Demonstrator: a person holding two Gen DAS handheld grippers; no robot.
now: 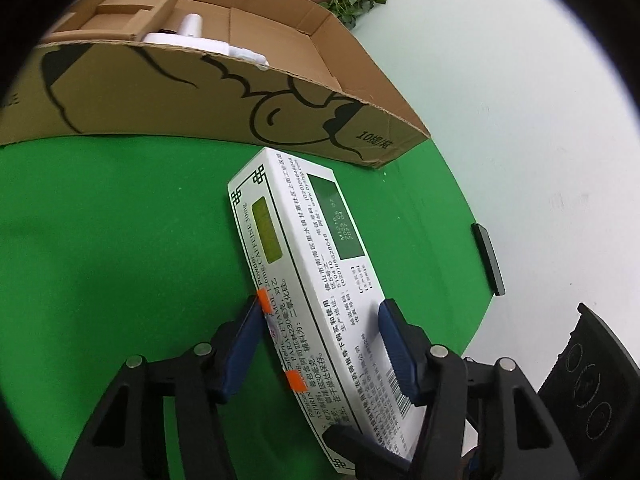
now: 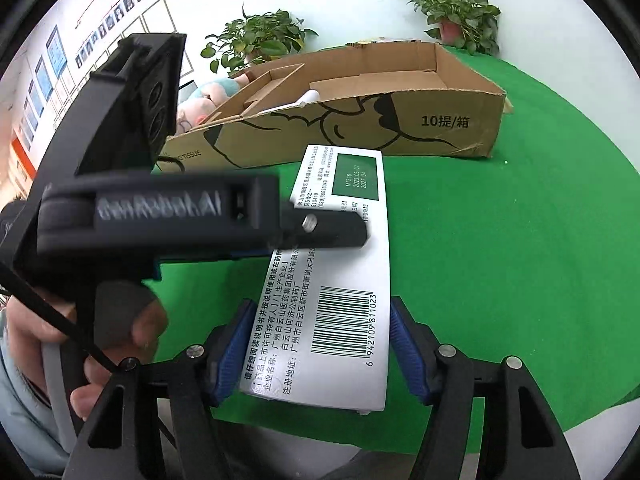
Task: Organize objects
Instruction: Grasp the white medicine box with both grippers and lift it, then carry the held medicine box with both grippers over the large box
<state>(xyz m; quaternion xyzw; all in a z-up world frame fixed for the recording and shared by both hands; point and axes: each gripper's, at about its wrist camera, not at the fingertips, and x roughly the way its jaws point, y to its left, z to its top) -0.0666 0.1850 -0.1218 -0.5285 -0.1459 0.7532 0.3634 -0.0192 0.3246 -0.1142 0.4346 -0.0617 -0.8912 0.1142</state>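
A long white medicine box (image 1: 304, 264) with green panels and a barcode is held above the green cloth, in front of the cardboard carton (image 1: 224, 92). My left gripper (image 1: 320, 312) is shut on the box, its blue pads (image 1: 394, 344) pressing both long sides. In the right wrist view the same box (image 2: 344, 288) lies between my right gripper's (image 2: 324, 320) fingers, which stand just apart from its sides, open. The left gripper (image 2: 320, 232) shows there clamped across the box's middle.
The open carton (image 2: 460, 120) holds cardboard dividers and white items (image 1: 192, 36). Potted plants (image 2: 460, 16) stand behind it. A black flat device (image 1: 488, 260) lies at the cloth's right edge. A plush toy (image 2: 208, 100) sits left of the carton.
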